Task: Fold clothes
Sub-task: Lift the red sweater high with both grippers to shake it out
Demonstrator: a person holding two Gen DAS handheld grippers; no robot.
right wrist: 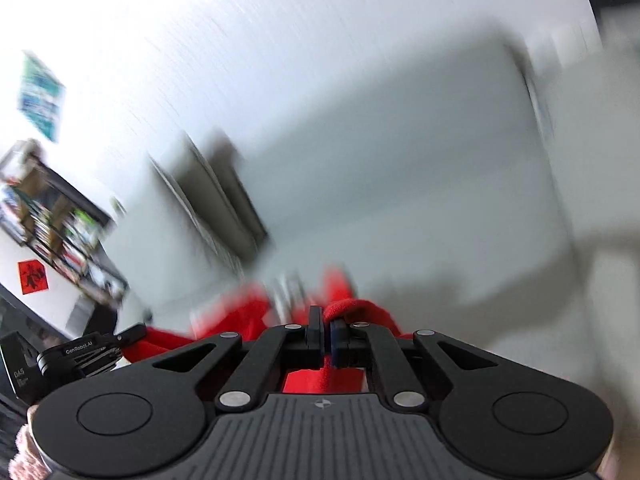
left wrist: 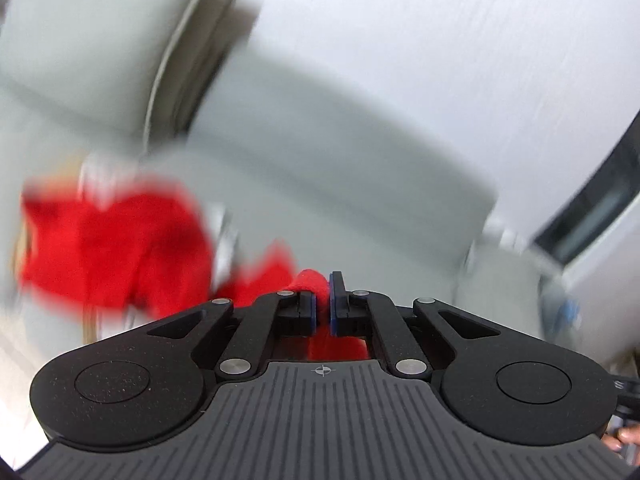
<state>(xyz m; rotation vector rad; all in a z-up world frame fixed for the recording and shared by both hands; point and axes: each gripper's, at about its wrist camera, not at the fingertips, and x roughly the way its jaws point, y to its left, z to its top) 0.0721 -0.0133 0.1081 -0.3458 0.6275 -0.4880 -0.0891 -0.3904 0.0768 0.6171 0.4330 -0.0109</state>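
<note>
We read "GenRobot.AI" in white letters on a black device (right wrist: pixel 86 354) at the lower left of the right wrist view, just left of the right tool's (right wrist: pixel 326 330) black body. Just left of that device, a black block (right wrist: pixel 18 372) carries white letters that look like "DAS"; the smaller line under it is too small to read. Above the device, on the white wall, a red diamond sign (right wrist: pixel 32 277) bears a black character we cannot make out. Higher up the wall a green and blue poster (right wrist: pixel 40 96) is too blurred to read. In the left wrist view we find no readable text.
</note>
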